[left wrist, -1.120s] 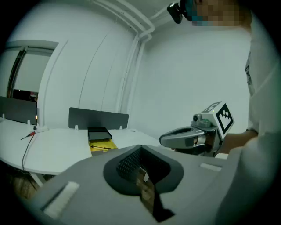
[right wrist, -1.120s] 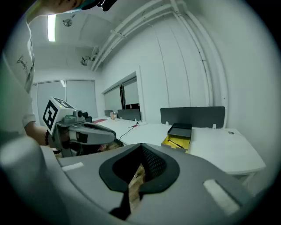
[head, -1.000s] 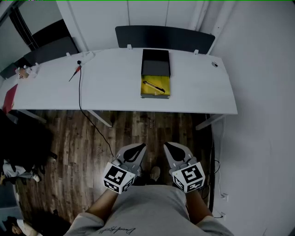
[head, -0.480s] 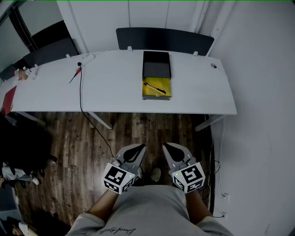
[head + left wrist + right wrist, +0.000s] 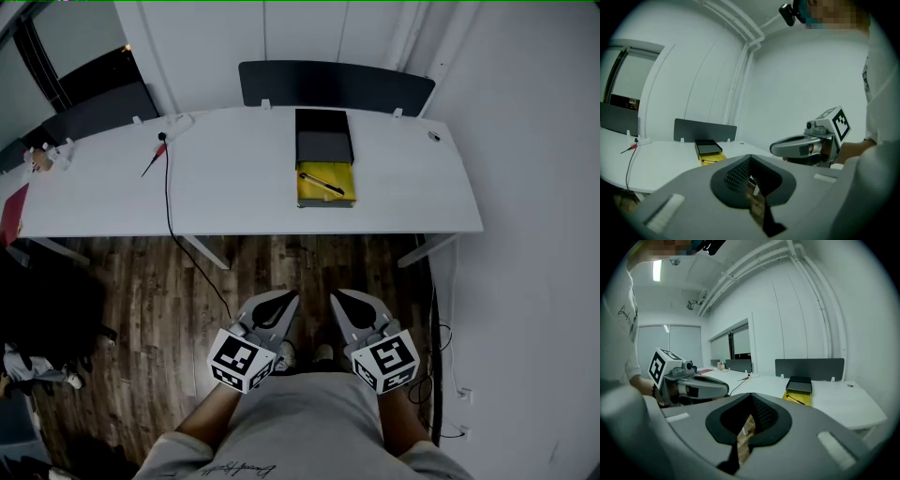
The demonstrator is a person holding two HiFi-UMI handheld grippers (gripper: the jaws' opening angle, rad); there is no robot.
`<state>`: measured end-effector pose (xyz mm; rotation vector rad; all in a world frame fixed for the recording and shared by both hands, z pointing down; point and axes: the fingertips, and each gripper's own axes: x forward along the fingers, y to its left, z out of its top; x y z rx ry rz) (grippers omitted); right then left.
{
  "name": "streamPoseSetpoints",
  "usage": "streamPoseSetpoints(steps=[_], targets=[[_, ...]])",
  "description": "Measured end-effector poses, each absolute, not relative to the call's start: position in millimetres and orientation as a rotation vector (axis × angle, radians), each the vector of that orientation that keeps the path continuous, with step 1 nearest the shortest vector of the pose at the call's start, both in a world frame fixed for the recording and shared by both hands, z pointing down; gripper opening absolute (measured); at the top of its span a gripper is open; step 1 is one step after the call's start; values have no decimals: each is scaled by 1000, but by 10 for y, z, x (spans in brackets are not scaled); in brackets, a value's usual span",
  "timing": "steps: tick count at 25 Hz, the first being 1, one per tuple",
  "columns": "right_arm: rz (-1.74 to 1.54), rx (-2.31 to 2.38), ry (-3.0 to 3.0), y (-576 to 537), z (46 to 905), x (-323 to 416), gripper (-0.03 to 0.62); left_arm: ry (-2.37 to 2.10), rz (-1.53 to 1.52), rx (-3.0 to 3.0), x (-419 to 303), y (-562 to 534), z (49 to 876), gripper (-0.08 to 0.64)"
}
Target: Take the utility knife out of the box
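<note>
An open box (image 5: 324,137) lies on the white table (image 5: 234,187), its black part at the back and a yellow tray (image 5: 325,191) at the front. The utility knife (image 5: 322,182) rests slantwise in the yellow tray. My left gripper (image 5: 283,304) and right gripper (image 5: 343,302) hang side by side over the wooden floor, well short of the table, both shut and empty. In the left gripper view the box (image 5: 707,147) is far ahead and the right gripper (image 5: 799,146) is alongside. The right gripper view shows the box (image 5: 799,384) and the left gripper (image 5: 696,386).
A black cable (image 5: 172,220) runs from the table down to the floor, beside a red-handled tool (image 5: 155,153). A dark panel (image 5: 336,86) stands along the table's back edge. A white wall (image 5: 534,234) closes the right side. Small items (image 5: 37,157) sit at the table's left end.
The table and box have slid slightly lower and to the right in the head view as I come nearer. Both grippers stay shut and side by side.
</note>
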<state>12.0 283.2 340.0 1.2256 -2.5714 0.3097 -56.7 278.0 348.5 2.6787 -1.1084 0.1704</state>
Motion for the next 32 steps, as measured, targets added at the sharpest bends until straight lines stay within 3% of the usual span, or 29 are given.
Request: streamPoseSetpoints(steps=[32], targets=[[336, 1209, -2556, 1806, 3537, 98, 15, -1071, 174, 2699, -549, 1710, 3562, 2]])
